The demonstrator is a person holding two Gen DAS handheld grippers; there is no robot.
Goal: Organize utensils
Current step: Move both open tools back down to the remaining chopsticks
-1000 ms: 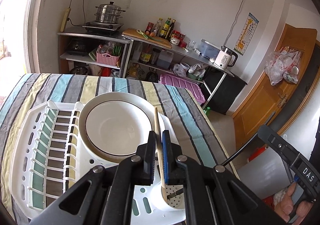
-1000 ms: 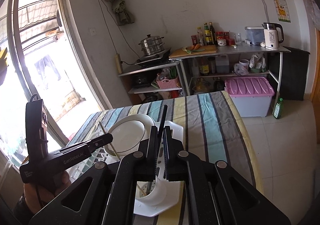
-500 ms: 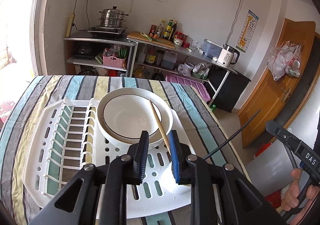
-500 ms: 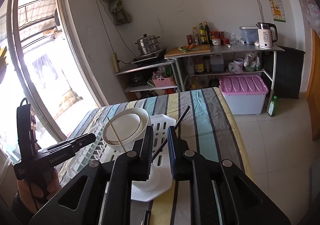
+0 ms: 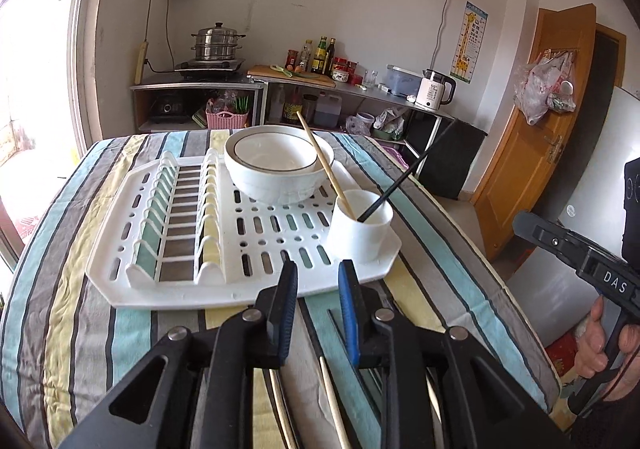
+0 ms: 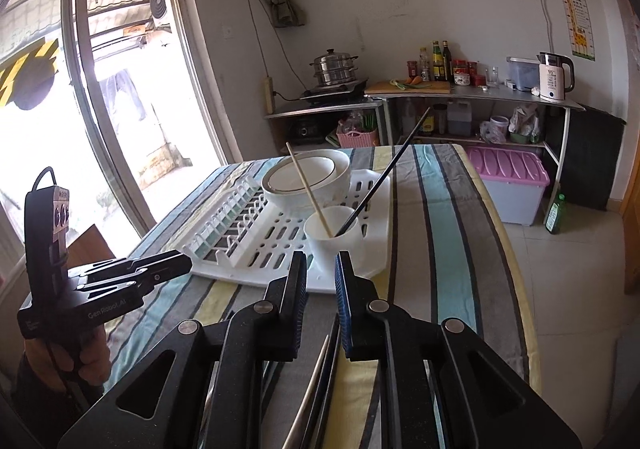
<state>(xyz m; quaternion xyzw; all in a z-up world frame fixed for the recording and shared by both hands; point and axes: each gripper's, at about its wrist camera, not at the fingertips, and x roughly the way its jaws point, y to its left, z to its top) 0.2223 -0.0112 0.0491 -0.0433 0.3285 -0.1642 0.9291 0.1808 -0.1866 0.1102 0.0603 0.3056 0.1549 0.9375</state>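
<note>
A white utensil cup [image 5: 360,227] stands at the near right corner of a white dish rack [image 5: 192,281]. A wooden chopstick [image 5: 322,161] and a black chopstick [image 5: 404,177] lean in the cup; it also shows in the right wrist view [image 6: 334,235]. My left gripper [image 5: 318,275] is open and empty, just short of the rack's near edge. My right gripper [image 6: 320,269] is open and empty, near the cup. More chopsticks [image 5: 330,397] lie on the striped cloth under the left gripper, and they show in the right wrist view [image 6: 316,381].
A white bowl [image 5: 278,167] sits at the back of the rack. The striped table [image 5: 60,289] ends at the right over a tiled floor. Shelves with a steamer pot [image 5: 218,47], bottles and a kettle [image 5: 434,91] stand behind. A pink-lidded bin [image 6: 508,177] is on the floor.
Both grippers let go of their chopsticks, which now stand in the cup, and drew back toward the near table edge with jaws open.
</note>
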